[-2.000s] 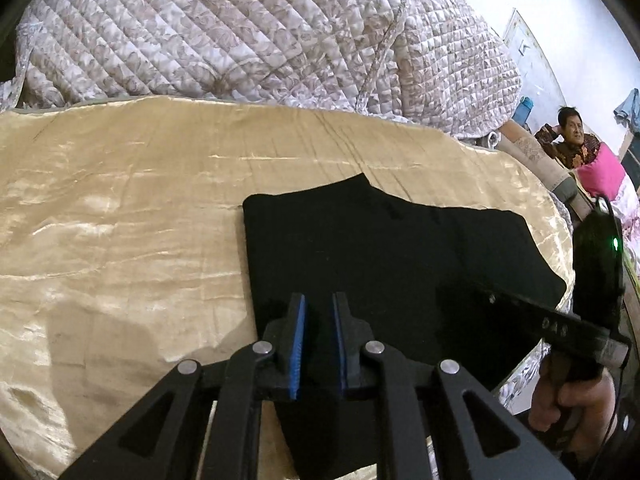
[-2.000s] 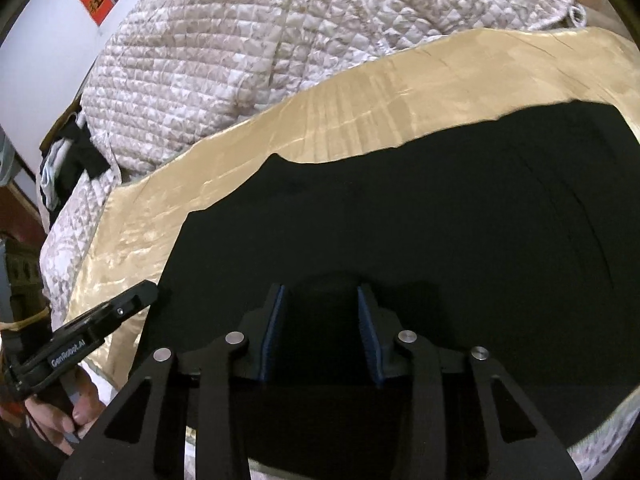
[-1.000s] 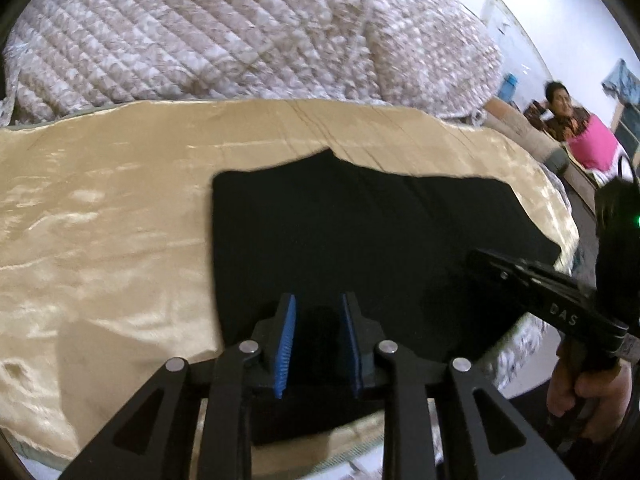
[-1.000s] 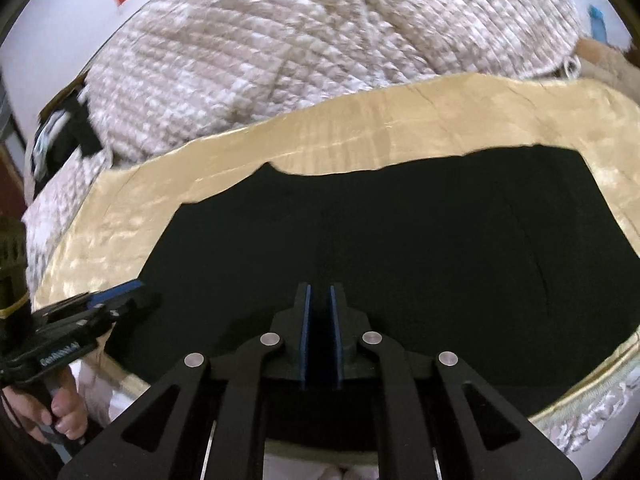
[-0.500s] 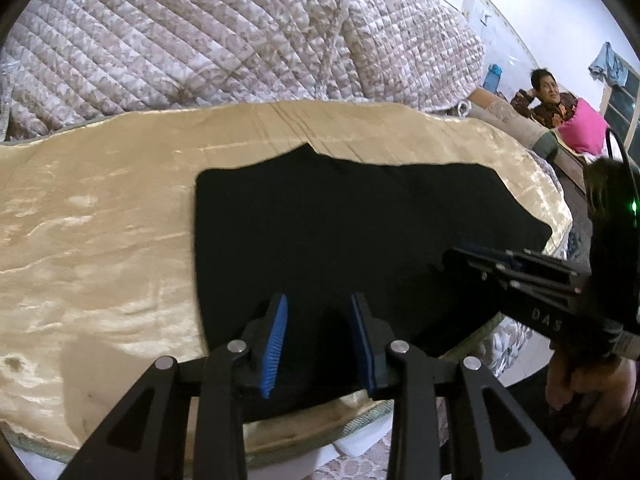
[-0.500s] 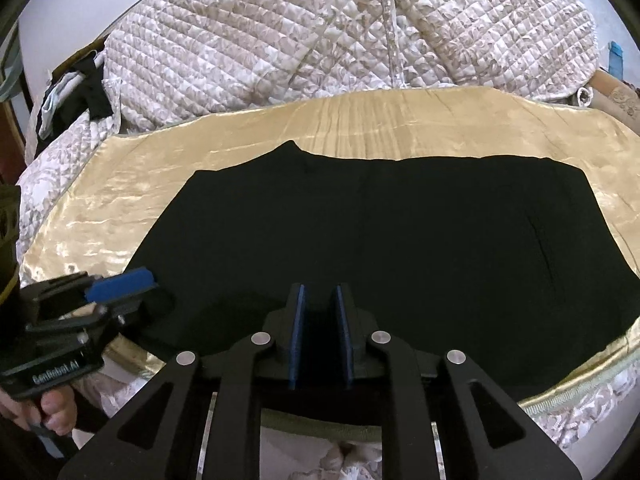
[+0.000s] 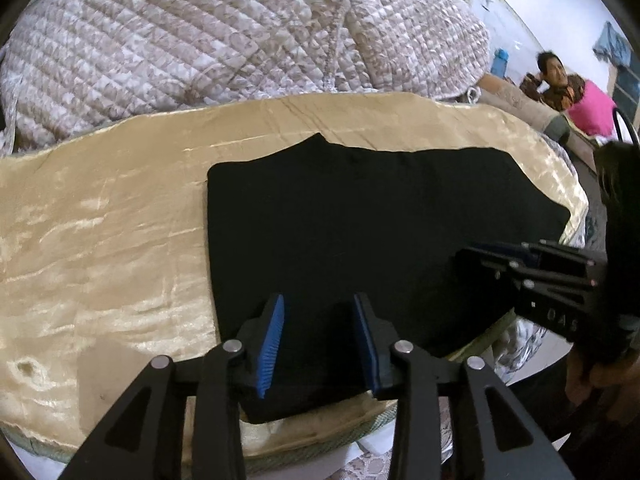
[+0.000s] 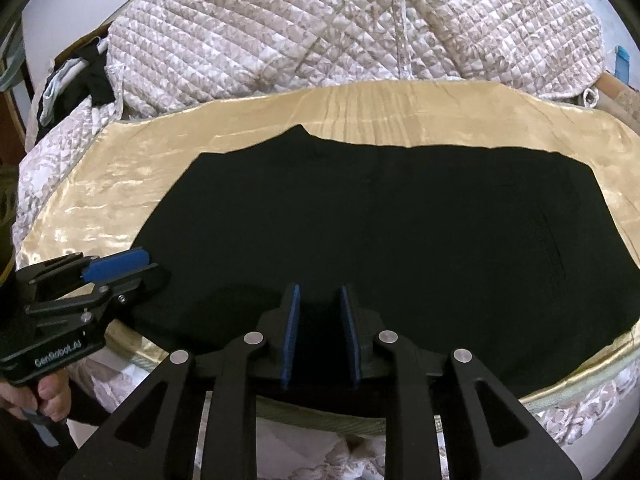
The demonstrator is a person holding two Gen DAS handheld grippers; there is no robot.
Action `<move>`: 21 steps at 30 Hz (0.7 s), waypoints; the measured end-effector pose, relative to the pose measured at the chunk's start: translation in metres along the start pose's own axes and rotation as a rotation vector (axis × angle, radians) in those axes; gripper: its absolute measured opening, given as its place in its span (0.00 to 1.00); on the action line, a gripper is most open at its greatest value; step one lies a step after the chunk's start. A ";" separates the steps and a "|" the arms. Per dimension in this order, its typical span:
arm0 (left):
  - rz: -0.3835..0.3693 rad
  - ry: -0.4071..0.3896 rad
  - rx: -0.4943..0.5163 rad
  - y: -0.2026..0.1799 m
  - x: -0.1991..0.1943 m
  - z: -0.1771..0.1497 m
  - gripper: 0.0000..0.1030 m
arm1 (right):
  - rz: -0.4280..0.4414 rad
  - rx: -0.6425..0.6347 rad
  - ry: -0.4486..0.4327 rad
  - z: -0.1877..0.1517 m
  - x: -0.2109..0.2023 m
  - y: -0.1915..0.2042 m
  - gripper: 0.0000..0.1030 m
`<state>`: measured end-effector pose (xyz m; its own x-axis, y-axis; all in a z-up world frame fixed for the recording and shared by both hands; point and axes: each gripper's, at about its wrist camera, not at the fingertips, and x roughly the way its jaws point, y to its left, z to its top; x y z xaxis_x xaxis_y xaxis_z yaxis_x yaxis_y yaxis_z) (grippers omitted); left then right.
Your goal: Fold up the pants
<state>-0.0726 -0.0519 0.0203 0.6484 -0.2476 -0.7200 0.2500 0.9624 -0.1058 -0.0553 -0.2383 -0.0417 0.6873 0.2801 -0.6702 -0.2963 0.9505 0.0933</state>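
Now both grippers' fingers [image 7: 276,336] [image 8: 289,332] gape above the black pants' [image 7: 360,232] near edge, gold cloth [image 7: 100,240] leftward.

The pants [image 8: 380,232] lie flat on a sheet [image 8: 400,112] covering the bed, near its front edge. A quilt [image 8: 320,28] is heaped behind. Both claws hang above the front edge, left claw [image 7: 319,336] beside right claw [image 8: 320,332].

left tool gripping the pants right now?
No. In the left wrist view the left tool is open, a clear gap between its blue pads, with the black pants lying flat on the gold cloth beyond.
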 end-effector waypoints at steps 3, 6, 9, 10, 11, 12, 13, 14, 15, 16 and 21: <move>-0.030 0.006 0.014 -0.005 -0.001 0.000 0.40 | -0.056 0.028 -0.005 0.000 -0.001 -0.011 0.21; -0.061 0.014 0.041 -0.014 -0.002 0.000 0.41 | -0.059 0.096 -0.016 0.001 -0.005 -0.026 0.21; -0.092 0.022 0.050 -0.020 -0.001 0.001 0.41 | -0.073 0.105 -0.030 0.002 -0.009 -0.029 0.21; -0.092 0.022 0.052 -0.022 -0.002 0.002 0.41 | -0.073 0.109 -0.033 0.002 -0.010 -0.029 0.25; -0.093 0.021 0.052 -0.022 -0.002 0.003 0.41 | -0.071 0.109 -0.034 0.001 -0.010 -0.029 0.27; -0.094 0.021 0.049 -0.022 -0.002 0.004 0.41 | -0.069 0.107 -0.034 0.002 -0.009 -0.028 0.31; -0.093 0.018 0.046 -0.021 -0.003 0.005 0.41 | -0.069 0.103 -0.034 0.002 -0.009 -0.027 0.33; -0.089 0.014 0.045 -0.021 -0.003 0.005 0.41 | -0.072 0.098 -0.036 0.002 -0.009 -0.026 0.34; -0.082 0.010 0.044 -0.020 -0.004 0.006 0.41 | -0.072 0.096 -0.036 0.002 -0.009 -0.025 0.34; -0.073 0.005 0.045 -0.020 -0.004 0.007 0.41 | -0.072 0.096 -0.037 0.002 -0.009 -0.025 0.35; -0.047 -0.011 0.038 -0.018 -0.005 0.012 0.41 | -0.068 0.101 -0.036 0.002 -0.009 -0.026 0.35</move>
<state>-0.0718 -0.0695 0.0340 0.6430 -0.2941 -0.7072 0.3075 0.9448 -0.1134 -0.0526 -0.2651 -0.0363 0.7277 0.2171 -0.6507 -0.1806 0.9758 0.1236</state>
